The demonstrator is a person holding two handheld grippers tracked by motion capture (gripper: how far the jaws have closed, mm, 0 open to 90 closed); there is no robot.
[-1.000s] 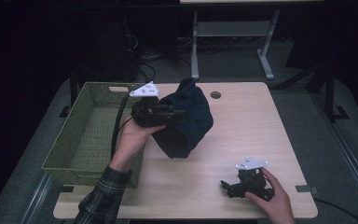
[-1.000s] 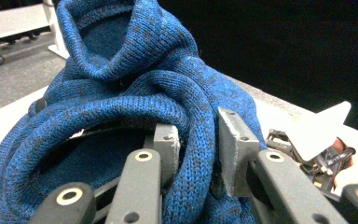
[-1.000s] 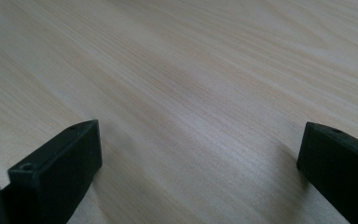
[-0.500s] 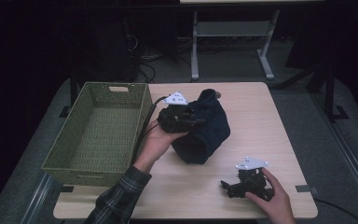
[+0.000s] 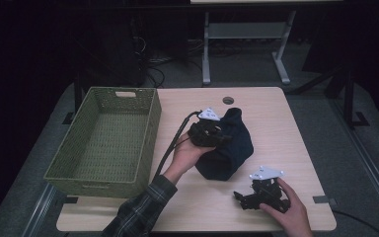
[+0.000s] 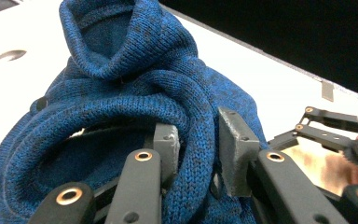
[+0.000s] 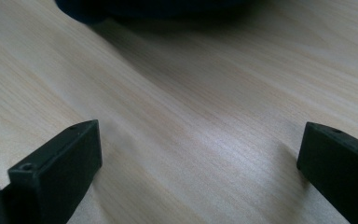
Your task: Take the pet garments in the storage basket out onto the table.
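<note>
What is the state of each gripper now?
Left gripper: closed on the blue knitted garment.
Right gripper: open, holding nothing, over the table.

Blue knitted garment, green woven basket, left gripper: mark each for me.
blue knitted garment [image 6: 135, 88], left gripper view, bunched folds.
green woven basket [image 5: 150, 133], high view, right wall.
left gripper [image 5: 221, 139], high view, between the fingertips, shut on the knit.

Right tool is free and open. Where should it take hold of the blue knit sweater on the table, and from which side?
Judging by the pose, grip the near bottom edge of the blue knit sweater, coming level from the person's side. The left tool already pinches a rolled fold on its left, and the right tool lies just below that hem on the table.
</note>
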